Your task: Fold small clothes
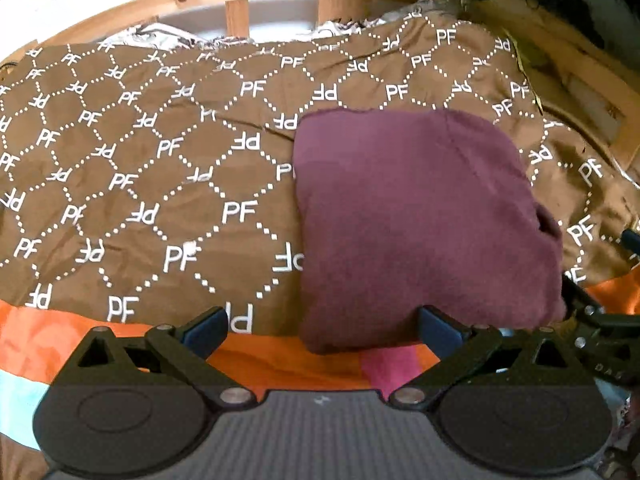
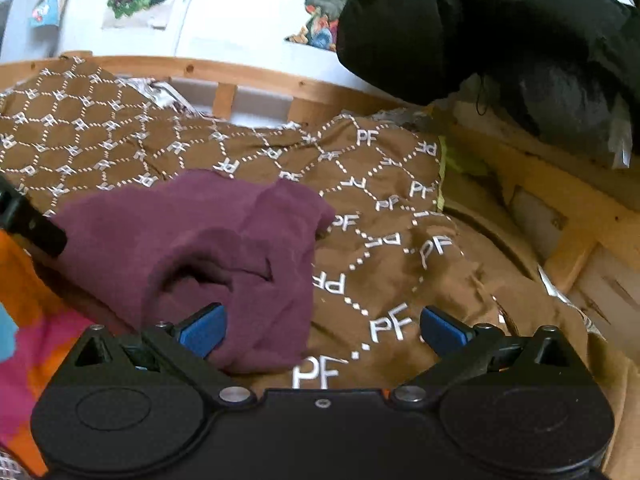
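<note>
Left wrist view first: the left gripper (image 1: 322,330) has its blue pads (image 1: 204,330) spread wide, nothing between them; the right-hand pad sits at the near edge of the maroon garment (image 1: 420,216), touching or just above it, I cannot tell which; the other pad hangs over bare bedding. The garment lies as a squarish, already doubled bundle on the brown PF-patterned cover (image 1: 140,168), its near corner spilling onto the orange striped sheet (image 1: 280,354); at the far right of this view a black piece of the other tool pokes in beside the bundle's edge.

Right wrist view now: the right gripper (image 2: 322,330) is parted too, jaws wide and empty; its left pad (image 2: 202,330) is against the garment's near lobe (image 2: 224,248), the right pad over brown cover only. From here the cloth looks less tidy; a rumpled pocket sags in the middle and a flap lies loose toward the far side; beyond, the wooden bed frame (image 2: 248,74) and a black padded jacket (image 2: 480,24) hang at the top.

My read: a fold has just been laid and both tools have let go, so we are between folds, or close to finished. The next move calls for pinching that slack near edge, both layers together, and carrying it across flat; grab one layer only and the bundle will likely open.
</note>
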A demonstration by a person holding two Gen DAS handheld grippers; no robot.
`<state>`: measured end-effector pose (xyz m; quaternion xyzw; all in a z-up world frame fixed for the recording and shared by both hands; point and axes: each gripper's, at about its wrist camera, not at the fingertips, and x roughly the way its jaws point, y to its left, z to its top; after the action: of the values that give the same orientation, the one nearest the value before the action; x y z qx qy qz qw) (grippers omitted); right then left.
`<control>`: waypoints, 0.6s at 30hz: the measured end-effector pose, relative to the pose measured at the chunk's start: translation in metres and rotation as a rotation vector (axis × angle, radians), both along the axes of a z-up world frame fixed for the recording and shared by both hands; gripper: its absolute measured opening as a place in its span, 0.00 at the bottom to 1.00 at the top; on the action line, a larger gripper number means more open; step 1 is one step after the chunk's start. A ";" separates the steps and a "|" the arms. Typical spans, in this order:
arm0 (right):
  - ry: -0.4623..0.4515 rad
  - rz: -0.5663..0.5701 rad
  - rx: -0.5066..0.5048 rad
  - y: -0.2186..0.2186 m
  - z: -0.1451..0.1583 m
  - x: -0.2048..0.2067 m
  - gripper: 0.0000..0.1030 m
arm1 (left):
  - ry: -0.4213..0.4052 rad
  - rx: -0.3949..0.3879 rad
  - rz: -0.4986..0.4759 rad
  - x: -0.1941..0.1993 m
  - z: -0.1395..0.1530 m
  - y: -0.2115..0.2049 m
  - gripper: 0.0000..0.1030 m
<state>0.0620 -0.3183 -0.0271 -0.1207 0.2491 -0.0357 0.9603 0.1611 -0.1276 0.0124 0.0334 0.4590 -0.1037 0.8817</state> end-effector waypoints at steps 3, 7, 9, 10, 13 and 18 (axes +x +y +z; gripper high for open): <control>-0.043 0.001 -0.031 0.001 -0.001 -0.007 0.99 | -0.003 0.002 0.001 0.000 -0.004 -0.002 0.99; -0.048 0.009 -0.068 0.005 -0.005 -0.009 0.99 | 0.006 -0.005 0.006 0.002 -0.005 -0.001 0.99; -0.037 0.007 -0.061 0.005 -0.007 -0.007 0.99 | 0.012 -0.013 0.011 0.002 -0.005 0.000 0.99; -0.030 0.004 -0.057 0.005 -0.007 -0.007 0.99 | 0.015 -0.016 0.014 0.002 -0.005 0.001 0.99; -0.027 -0.008 -0.046 0.004 -0.007 -0.008 0.99 | 0.020 -0.022 0.022 0.001 -0.006 0.002 0.99; -0.131 -0.039 -0.006 0.001 0.008 -0.020 0.99 | 0.021 -0.020 0.027 0.000 -0.006 0.002 0.99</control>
<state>0.0421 -0.3170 -0.0196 -0.1163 0.1877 -0.0632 0.9733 0.1608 -0.1258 0.0064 0.0174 0.4676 -0.0970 0.8784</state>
